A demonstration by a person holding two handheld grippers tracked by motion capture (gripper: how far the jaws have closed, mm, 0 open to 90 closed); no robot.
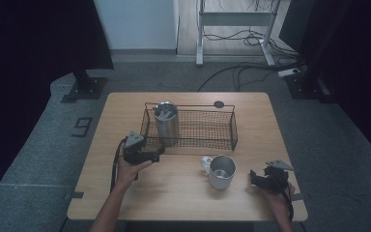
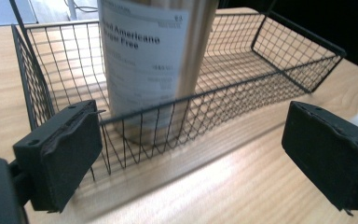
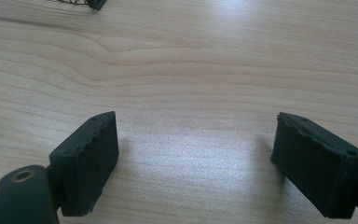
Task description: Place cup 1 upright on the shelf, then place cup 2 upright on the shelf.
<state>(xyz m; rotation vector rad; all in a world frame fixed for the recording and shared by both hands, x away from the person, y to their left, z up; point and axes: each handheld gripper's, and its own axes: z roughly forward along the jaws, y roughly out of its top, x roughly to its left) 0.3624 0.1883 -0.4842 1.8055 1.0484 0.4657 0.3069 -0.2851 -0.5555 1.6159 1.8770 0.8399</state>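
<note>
Wooden table [image 1: 183, 193], one, on grey floor. One wire basket [image 1: 212, 129] holding one steel tumbler [image 1: 166, 123], upright at its left end. One steel mug [image 1: 220, 171] in front of the basket. Two grippers: left gripper [image 1: 160, 152] just beside the basket, jaws apart; right gripper [image 1: 254, 177] near the mug, jaws apart, empty.

Bare table [image 1: 174, 193] lies open along the near edge, but the wire basket [image 1: 212, 140] with its steel tumbler [image 1: 166, 123] and the mug [image 1: 221, 171] block the middle.
</note>
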